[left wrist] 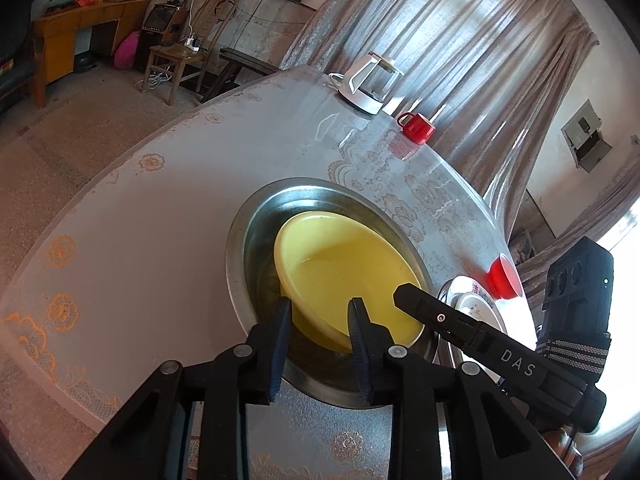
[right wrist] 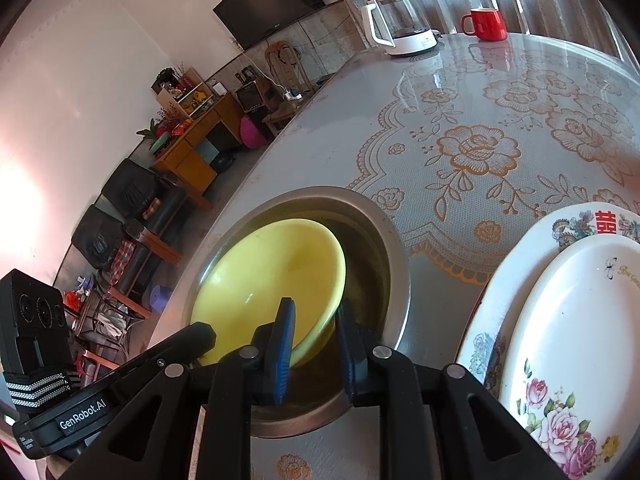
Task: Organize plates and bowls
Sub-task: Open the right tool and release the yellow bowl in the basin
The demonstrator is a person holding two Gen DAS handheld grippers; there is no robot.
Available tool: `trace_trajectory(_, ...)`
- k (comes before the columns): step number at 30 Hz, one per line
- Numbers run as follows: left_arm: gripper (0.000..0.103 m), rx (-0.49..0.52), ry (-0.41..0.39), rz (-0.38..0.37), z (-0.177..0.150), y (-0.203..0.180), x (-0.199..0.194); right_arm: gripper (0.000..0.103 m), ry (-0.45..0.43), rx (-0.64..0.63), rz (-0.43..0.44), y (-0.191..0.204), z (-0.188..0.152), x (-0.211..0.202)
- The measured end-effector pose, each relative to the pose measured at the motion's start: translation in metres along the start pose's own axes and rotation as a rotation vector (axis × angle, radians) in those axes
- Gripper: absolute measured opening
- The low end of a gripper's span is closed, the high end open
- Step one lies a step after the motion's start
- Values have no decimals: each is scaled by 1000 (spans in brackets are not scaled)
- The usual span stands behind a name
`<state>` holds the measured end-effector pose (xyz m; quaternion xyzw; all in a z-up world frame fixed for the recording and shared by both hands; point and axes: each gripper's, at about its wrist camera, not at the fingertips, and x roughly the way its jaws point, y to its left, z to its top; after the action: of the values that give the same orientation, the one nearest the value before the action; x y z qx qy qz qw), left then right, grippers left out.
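Yellow bowl sits tilted inside the steel basin on the table, leaning on the basin's wall. Left wrist view: left gripper straddles the bowl's near rim at 6 o'clock, blue pads set apart with a visible gap to the rim on both sides, so jaws parted, not clamping. The right gripper comes in from 4 o'clock over the bowl's edge; its jaw gap can't be read from there. Right wrist view settles it: right gripper also brackets the bowl rim, left pad inside the bowl, right pad outside; narrow gap, contact with the rim unclear, looks slightly loose. Only the right view shows the two stacked plates fully, at 3 o'clock beside the basin: smaller floral one on top of a larger patterned one. Left view catches just a sliver of them plus a red object behind at 3 o'clock, cut off in the right view. Both views show the kettle and red mug at the table's far edge, 12 to 1 o'clock
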<state>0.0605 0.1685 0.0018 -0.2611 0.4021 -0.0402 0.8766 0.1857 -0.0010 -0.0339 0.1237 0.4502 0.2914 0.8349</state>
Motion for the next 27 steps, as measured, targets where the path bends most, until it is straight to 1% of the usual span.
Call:
trace_trajectory(5,30,-1,-3,3,0,0,-1,23,-2,-12,-10,2,0,1)
trace_trajectory(9,34,12,-20,16,0,-2,-3,25,-2,-21,-19,4,-1,1)
trace_trajectory(13,36,7,-22,10,1,-1,-3,29,-17,-54,-52,9,-2,-2)
trace_trajectory(21,37,17,-31,22,0,-3,-5,29,-14,-58,-42,7,-1,0)
trace_trajectory(27,38,52,-48,60,-1,-8,-7,29,-13,-63,-38,9,-3,0)
